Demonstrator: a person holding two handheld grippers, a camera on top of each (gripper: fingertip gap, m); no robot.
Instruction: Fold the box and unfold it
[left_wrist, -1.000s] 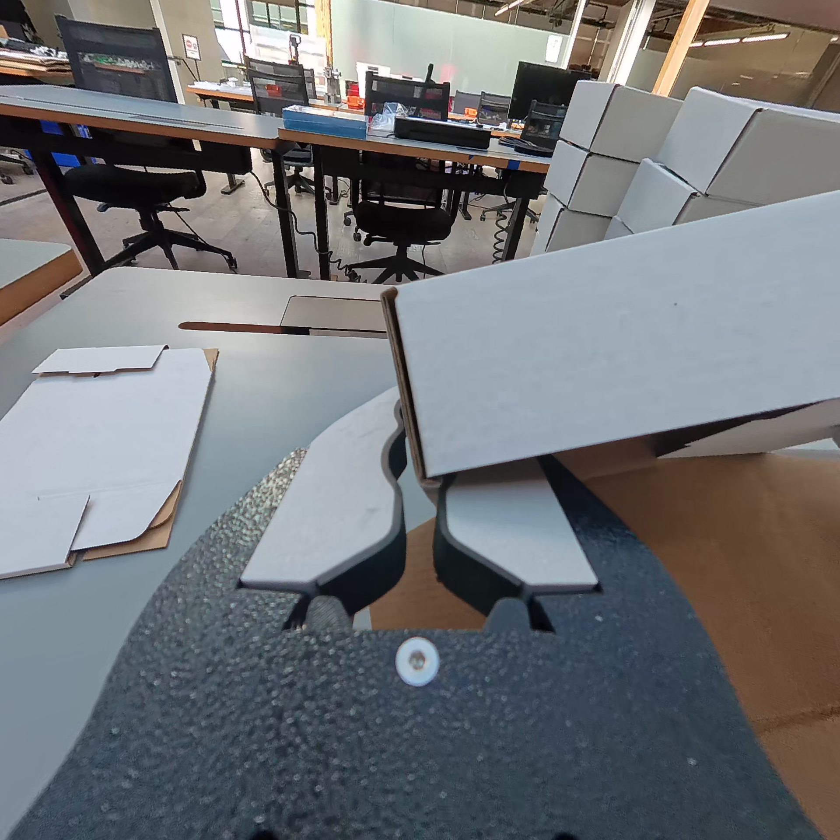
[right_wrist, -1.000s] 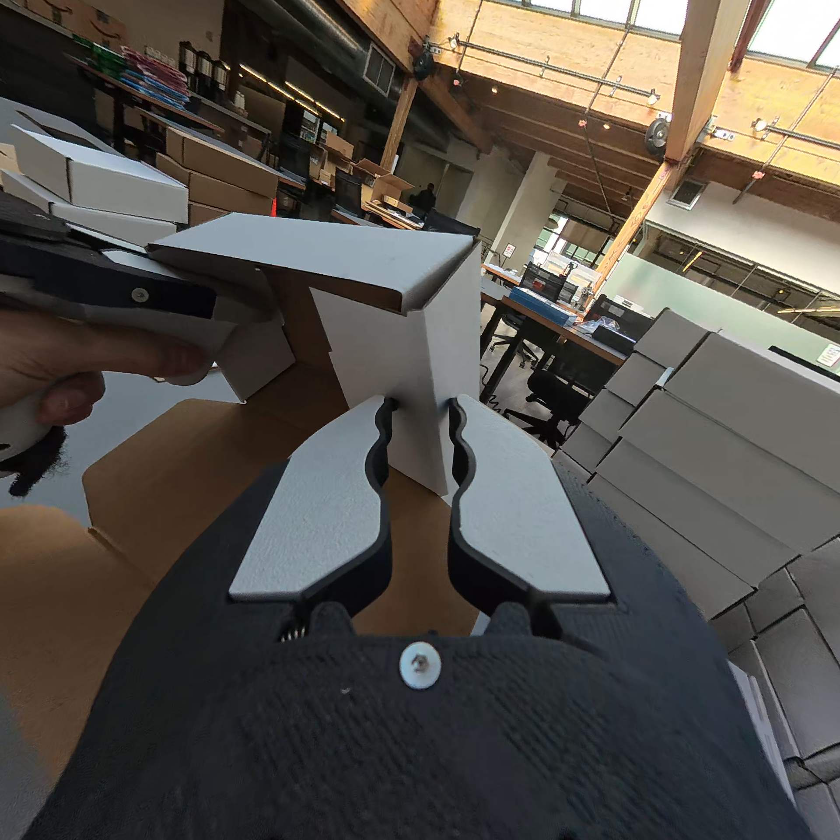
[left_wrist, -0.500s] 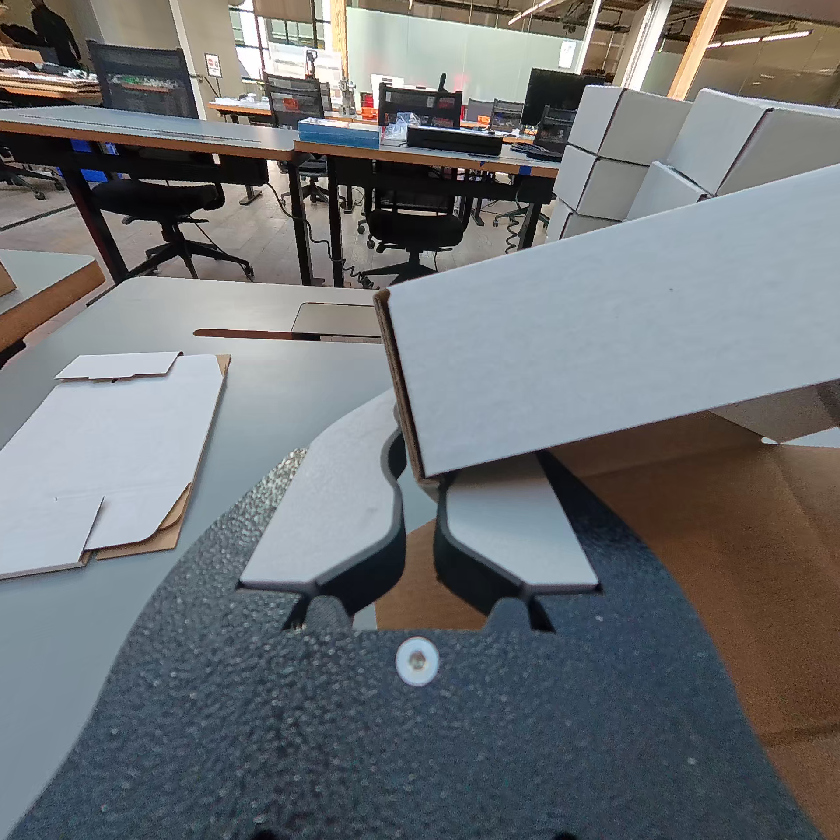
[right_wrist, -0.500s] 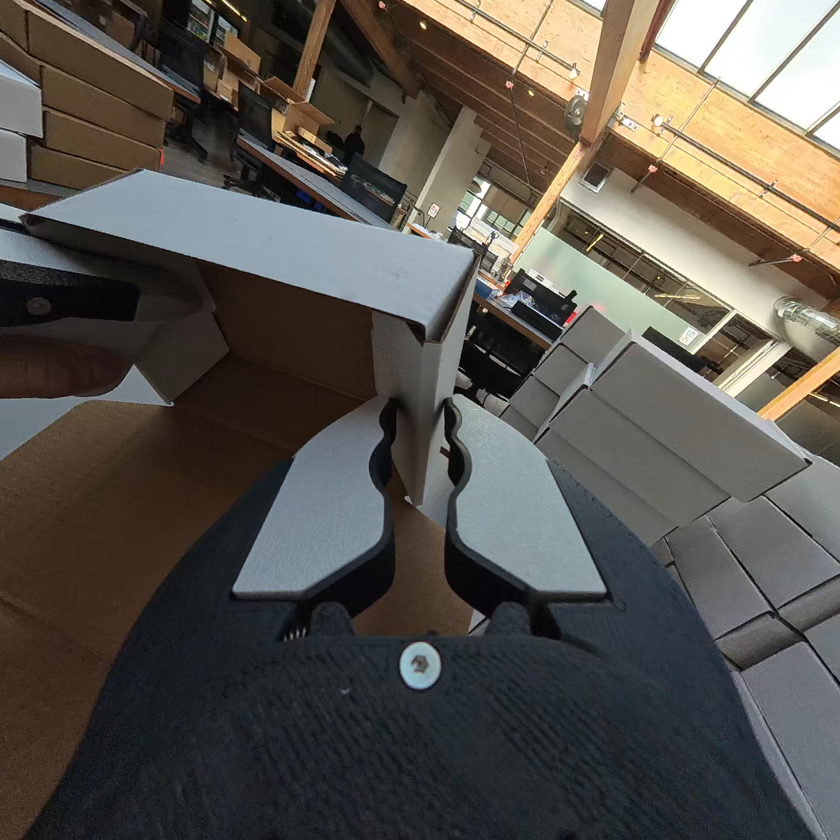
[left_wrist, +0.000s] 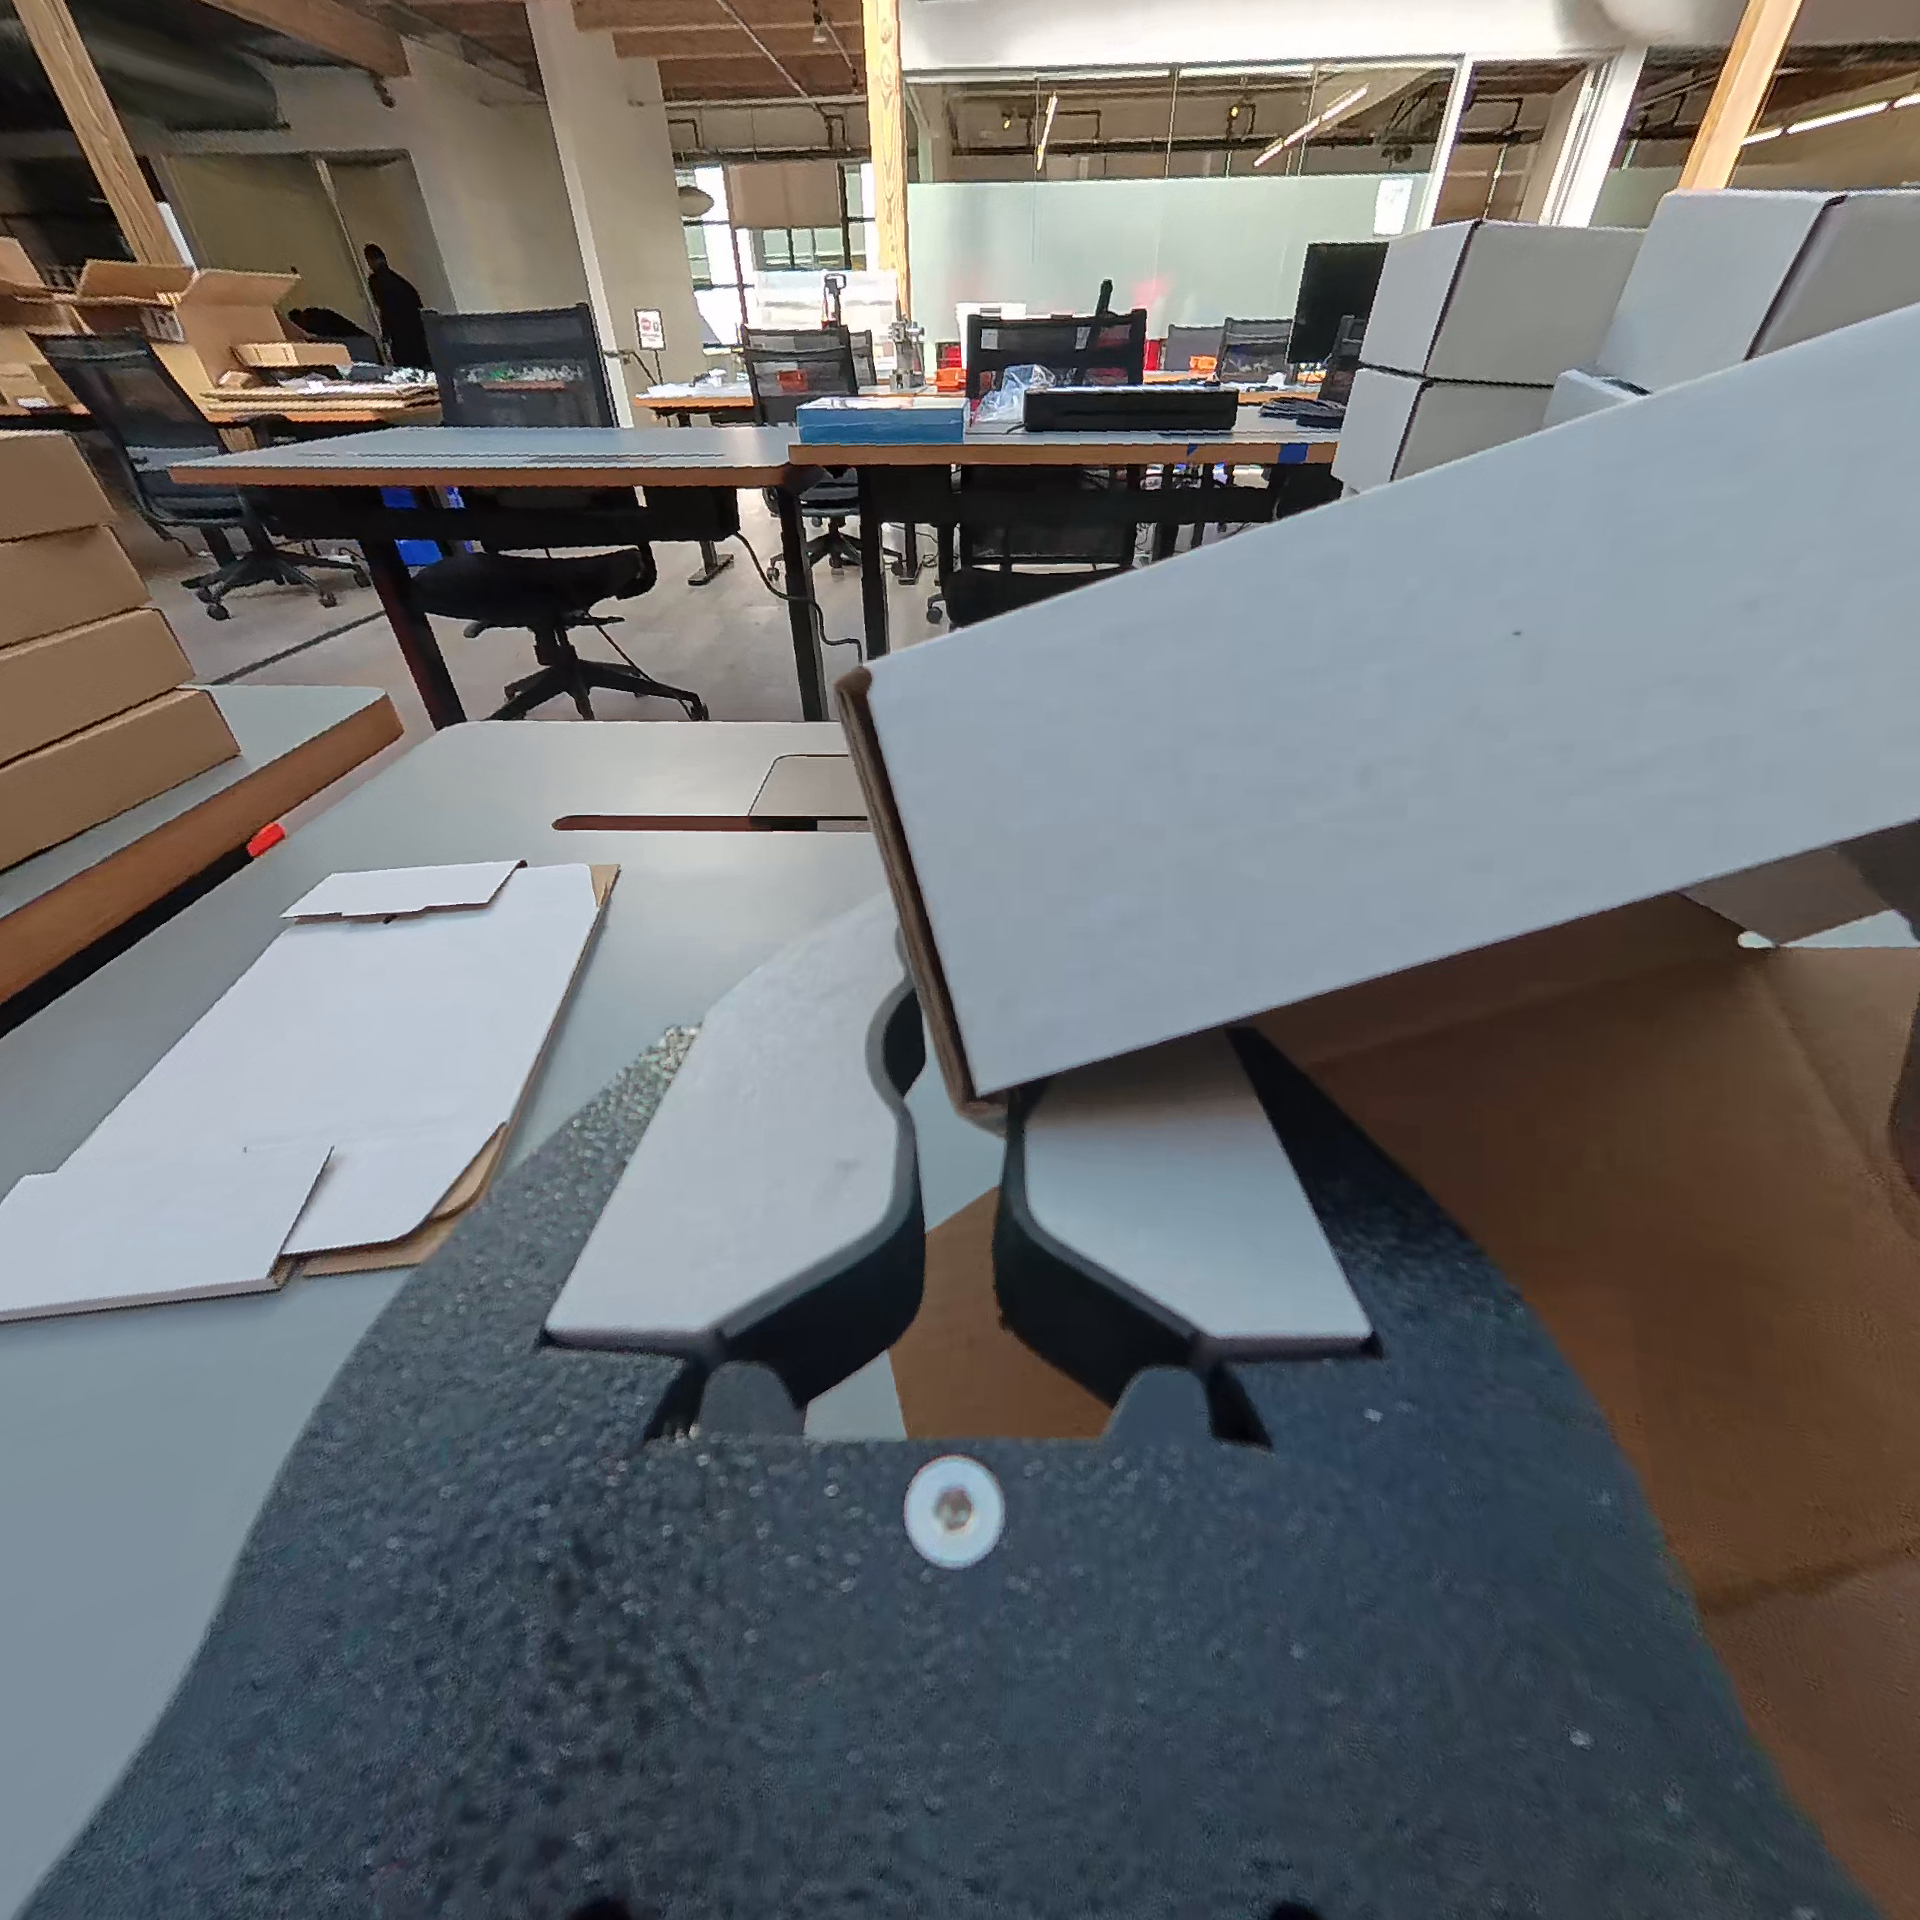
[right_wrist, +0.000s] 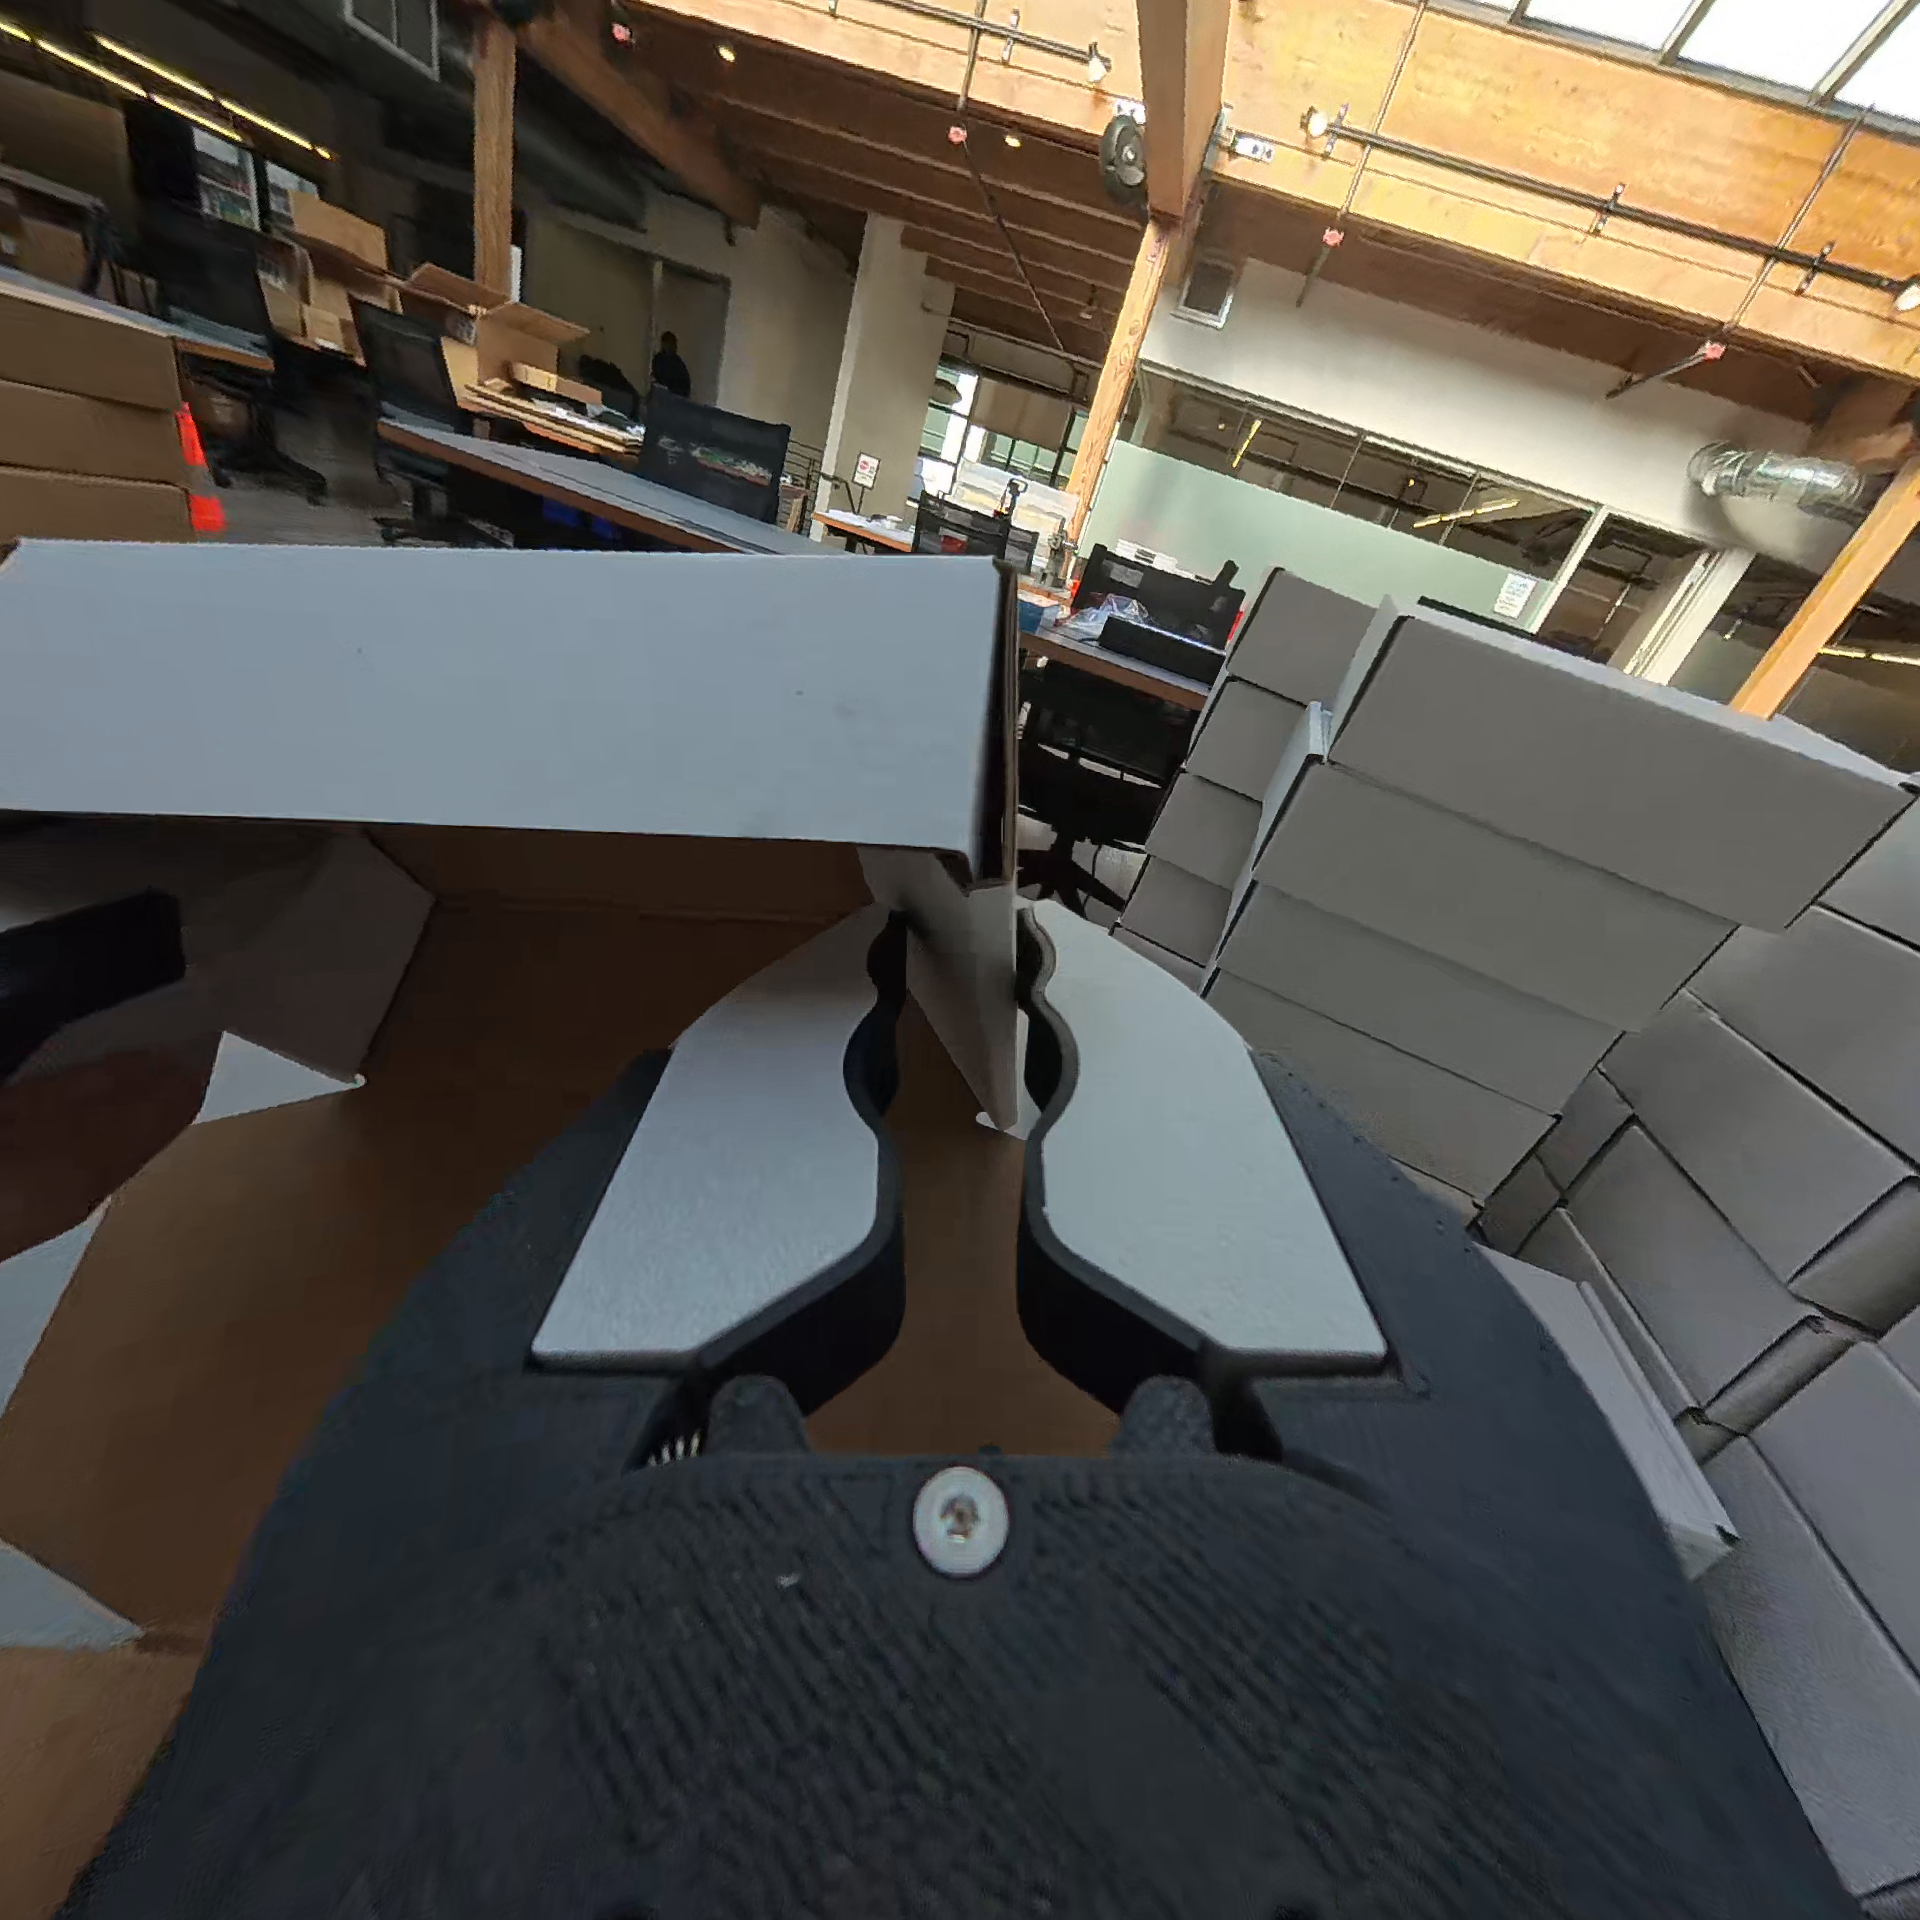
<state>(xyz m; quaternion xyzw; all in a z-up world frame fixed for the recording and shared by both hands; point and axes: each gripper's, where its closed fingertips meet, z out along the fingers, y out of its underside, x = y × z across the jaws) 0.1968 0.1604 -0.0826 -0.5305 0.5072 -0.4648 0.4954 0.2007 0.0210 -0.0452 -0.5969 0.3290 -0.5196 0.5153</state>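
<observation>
Grey table (left_wrist: 312, 1507) in an office; both grippers (left_wrist: 961, 1049) (right_wrist: 961, 997) pinch the half-folded white box (left_wrist: 1351, 810).

Box (left_wrist: 1403, 790): white outside, brown corrugated inside; partly folded; long panel raised and tilted over flat brown base; small end flap (right_wrist: 971, 997) upright at right corner.

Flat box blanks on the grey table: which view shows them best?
Left wrist view. The flat box blanks lie in full sight on the grey table, left of the left claw. The right wrist view shows none of them.
</observation>
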